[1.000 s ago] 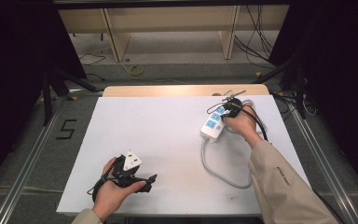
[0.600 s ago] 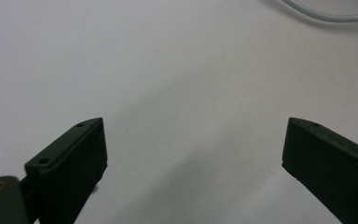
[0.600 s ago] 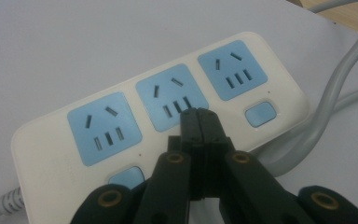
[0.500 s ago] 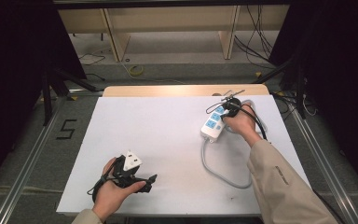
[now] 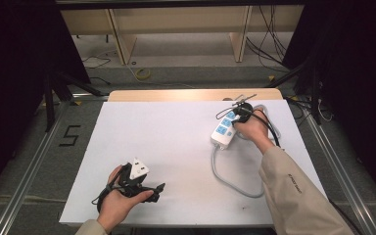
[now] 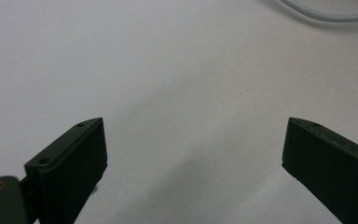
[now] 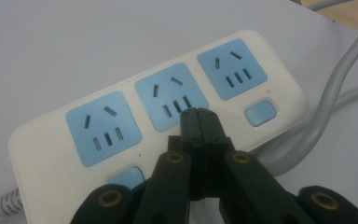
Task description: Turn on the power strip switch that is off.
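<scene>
Left gripper — nearest to me, low on the white surface, jaws spread wide with nothing between them; I see only bare sheet ahead of it, and a stretch of grey cable farther off. Right gripper — farther out at my right, jaws clenched together, tips resting over the middle socket of the power strip. Strip lies flat near the surface's far right edge, three blue sockets, its cable looping back toward me.
</scene>
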A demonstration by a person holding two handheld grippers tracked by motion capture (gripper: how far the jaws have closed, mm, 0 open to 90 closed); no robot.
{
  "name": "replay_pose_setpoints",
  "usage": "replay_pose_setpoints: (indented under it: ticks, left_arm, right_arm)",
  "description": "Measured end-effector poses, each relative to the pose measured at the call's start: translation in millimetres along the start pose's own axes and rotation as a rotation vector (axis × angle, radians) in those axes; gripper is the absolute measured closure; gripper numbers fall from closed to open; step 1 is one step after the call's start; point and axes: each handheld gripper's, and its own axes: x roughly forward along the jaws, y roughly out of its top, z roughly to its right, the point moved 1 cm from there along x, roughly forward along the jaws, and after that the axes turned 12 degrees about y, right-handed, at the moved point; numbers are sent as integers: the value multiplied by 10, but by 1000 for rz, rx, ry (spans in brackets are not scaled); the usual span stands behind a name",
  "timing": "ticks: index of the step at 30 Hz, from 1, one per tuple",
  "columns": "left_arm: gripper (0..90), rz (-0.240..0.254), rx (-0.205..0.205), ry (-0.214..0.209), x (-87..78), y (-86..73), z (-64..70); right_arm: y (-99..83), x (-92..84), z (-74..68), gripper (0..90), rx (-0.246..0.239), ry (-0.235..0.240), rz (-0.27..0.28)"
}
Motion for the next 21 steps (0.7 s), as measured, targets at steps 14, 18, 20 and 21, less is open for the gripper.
replay_pose_setpoints:
  ticks: [14,18,20,21]
  left_arm:
    - [61,2,-3,4,-8,-6,1]
    - [61,2,-4,4,-5,-4,4]
    - [61,1,-4,4,-5,-4,3]
    - [61,1,-4,4,-6,-5,3]
  right_arm:
    - [12,12,-20,900,-4,-18,-16]
    - [12,13,-17,900,-1,-14,-14]
    - [13,12,-17,900,-2,-15,-16]
    - [12,12,-17,900,-2,-14,-15]
